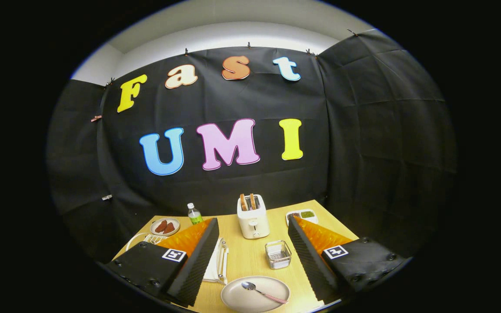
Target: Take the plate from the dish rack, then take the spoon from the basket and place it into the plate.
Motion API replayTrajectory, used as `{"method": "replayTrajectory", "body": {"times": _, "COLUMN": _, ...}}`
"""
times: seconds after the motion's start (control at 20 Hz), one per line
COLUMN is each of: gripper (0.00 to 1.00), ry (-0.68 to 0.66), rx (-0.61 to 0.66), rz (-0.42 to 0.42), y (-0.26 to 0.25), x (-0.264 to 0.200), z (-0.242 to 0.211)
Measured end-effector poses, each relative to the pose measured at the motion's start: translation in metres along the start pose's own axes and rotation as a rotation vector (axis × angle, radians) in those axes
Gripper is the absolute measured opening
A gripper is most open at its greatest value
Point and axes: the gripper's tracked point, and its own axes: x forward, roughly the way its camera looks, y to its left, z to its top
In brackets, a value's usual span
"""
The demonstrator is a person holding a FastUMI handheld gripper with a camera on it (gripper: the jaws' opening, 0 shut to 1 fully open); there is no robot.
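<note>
The gripper hangs above the wooden table with its fingers spread wide and nothing held. Between the fingertips, at about 6 o'clock, the plate lies flat with the spoon resting in it, bowl toward 10 o'clock. The wire basket stands just ahead at 1 o'clock; the toaster stands beyond at 12; the white dish rack shows at 10 o'clock beside the left finger
</note>
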Motion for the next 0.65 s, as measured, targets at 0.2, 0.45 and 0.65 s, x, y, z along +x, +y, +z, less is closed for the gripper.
{"method": "replayTrajectory", "body": {"times": 0.2, "gripper": 0.98, "ry": 0.007, "rx": -0.024, "rz": 0.016, "y": 0.012, "x": 0.007, "z": -0.002}}
{"method": "replayTrajectory", "body": {"times": 0.45, "gripper": 0.99, "ry": 0.015, "rx": 0.008, "rz": 0.027, "y": 0.021, "x": 0.015, "z": -0.005}}
{"method": "replayTrajectory", "body": {"times": 0.65, "gripper": 0.99, "ry": 0.022, "rx": 0.004, "rz": 0.016, "y": 0.019, "x": 0.018, "z": -0.006}}
